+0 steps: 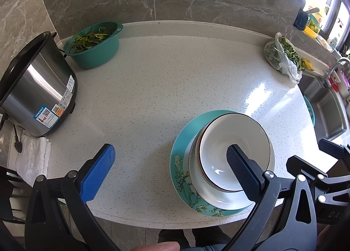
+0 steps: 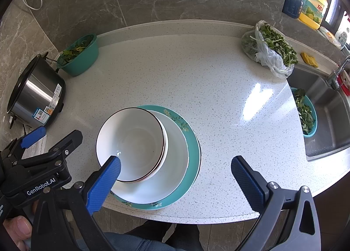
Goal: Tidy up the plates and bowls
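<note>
A stack sits near the counter's front edge: a teal floral plate [image 1: 178, 163] [image 2: 192, 152] at the bottom, a white bowl [image 1: 221, 198] [image 2: 175, 163] on it, and dark-rimmed white bowls [image 1: 236, 141] [image 2: 131, 137] nested on top. My left gripper [image 1: 170, 167] is open and empty, its right finger over the stack and its left finger over bare counter. My right gripper [image 2: 177, 176] is open and empty, its left finger in front of the top bowl's near rim and its right finger over bare counter.
A steel rice cooker pot [image 1: 37, 93] [image 2: 37, 95] and a teal colander of greens [image 1: 96, 45] [image 2: 78, 54] stand at the back left. A bag of greens [image 1: 282, 56] [image 2: 271, 51] lies at the back right. A sink [image 2: 328, 119] with another colander is right.
</note>
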`<action>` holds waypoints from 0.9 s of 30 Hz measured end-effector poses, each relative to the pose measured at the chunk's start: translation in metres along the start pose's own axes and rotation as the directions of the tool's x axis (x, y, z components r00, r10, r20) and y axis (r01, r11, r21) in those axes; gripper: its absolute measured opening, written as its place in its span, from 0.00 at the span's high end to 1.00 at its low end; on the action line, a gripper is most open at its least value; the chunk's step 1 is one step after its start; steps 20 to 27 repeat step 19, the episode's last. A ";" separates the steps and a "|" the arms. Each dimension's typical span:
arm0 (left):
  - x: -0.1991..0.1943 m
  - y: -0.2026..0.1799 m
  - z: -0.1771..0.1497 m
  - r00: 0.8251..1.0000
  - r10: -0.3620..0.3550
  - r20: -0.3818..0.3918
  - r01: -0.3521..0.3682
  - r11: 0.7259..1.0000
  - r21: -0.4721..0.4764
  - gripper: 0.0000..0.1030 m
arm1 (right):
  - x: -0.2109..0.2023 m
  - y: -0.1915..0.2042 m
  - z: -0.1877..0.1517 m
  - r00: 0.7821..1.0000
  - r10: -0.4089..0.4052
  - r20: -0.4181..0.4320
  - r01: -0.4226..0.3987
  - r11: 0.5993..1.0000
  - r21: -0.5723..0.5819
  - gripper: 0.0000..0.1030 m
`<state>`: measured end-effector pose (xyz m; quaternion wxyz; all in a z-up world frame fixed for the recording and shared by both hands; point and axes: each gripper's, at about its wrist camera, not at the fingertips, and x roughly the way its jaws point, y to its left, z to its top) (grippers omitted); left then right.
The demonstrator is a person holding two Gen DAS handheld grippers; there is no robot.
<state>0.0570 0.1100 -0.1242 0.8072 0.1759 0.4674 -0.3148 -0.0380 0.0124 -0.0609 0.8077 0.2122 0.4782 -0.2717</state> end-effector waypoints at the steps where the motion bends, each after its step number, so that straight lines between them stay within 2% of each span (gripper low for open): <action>1: 0.000 0.000 0.000 1.000 0.001 0.001 -0.001 1.000 0.000 0.00 | 0.000 0.000 0.000 1.000 -0.001 0.000 0.001 1.000 0.001 0.00; 27: 0.001 0.000 0.005 1.000 -0.003 0.012 0.003 1.000 0.009 0.00 | 0.003 0.000 0.003 1.000 0.004 -0.006 -0.004 1.000 -0.001 0.00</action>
